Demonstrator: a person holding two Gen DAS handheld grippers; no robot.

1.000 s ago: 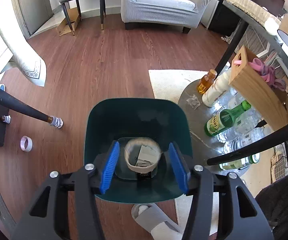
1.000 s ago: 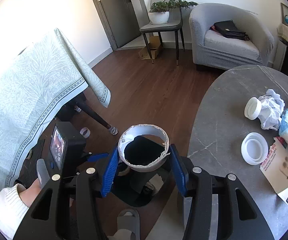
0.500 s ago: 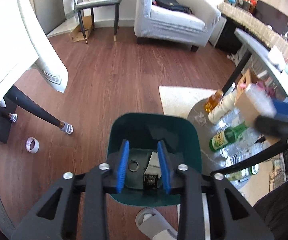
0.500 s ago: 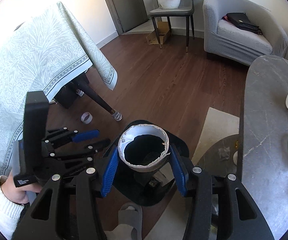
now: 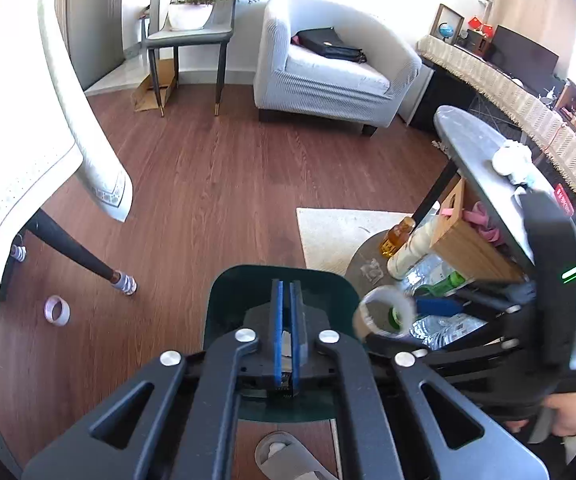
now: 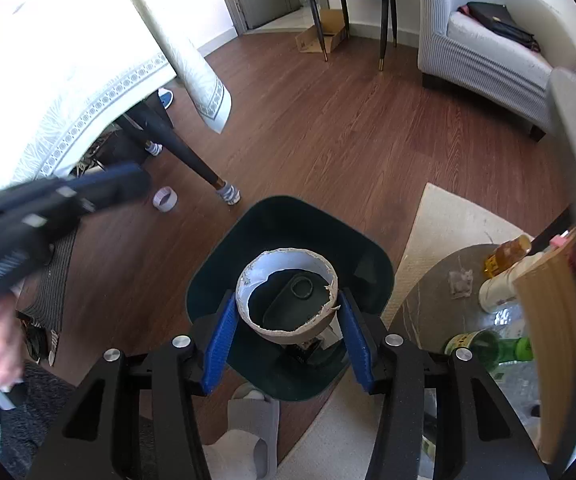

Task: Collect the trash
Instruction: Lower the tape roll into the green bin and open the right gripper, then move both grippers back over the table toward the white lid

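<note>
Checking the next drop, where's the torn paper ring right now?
In the right wrist view, the torn paper ring sits pinched in the right gripper, directly over the dark green bin.

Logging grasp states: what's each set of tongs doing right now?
Left tongs: closed, jaws just shut, nothing between them.
Right tongs: closed on the torn paper cup, above the green bin.

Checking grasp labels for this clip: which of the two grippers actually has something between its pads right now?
The right gripper: its blue pads clamp a torn paper cup over the green bin. The left gripper is shut on nothing.
</note>
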